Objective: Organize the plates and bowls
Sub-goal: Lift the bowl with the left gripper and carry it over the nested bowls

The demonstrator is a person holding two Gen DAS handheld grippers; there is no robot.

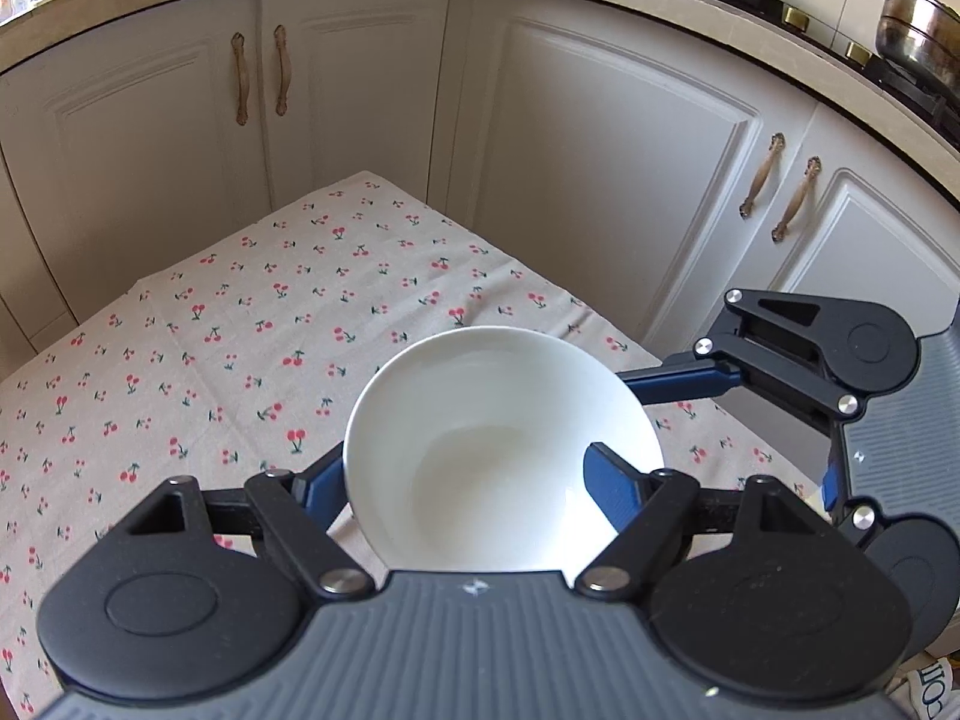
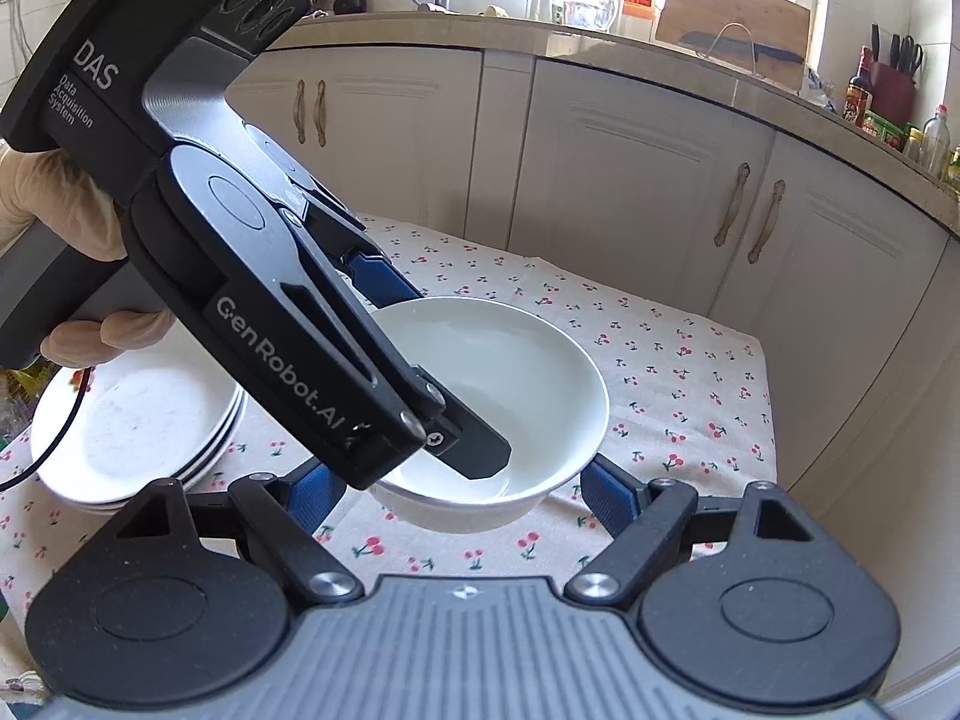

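A white bowl (image 1: 492, 414) hangs a little above the cherry-print tablecloth (image 1: 240, 330), held by both grippers. My left gripper (image 1: 465, 468) is shut on it, with one blue finger outside the left wall and the other inside the bowl. In the right wrist view the bowl (image 2: 528, 372) sits between the fingers of my right gripper (image 2: 459, 483), which clasp its lower body from both sides. One blue right finger (image 1: 684, 385) reaches behind the bowl's far side. A stack of white plates (image 2: 138, 420) rests on the cloth to the left.
White cabinet doors (image 1: 600, 150) close in the table's far sides. A steel pot (image 1: 912, 24) and a wok stand on the stove, with bottles, knives and a cutting board (image 2: 732, 18) on the counter. A gloved hand (image 2: 36, 204) grips the left handle.
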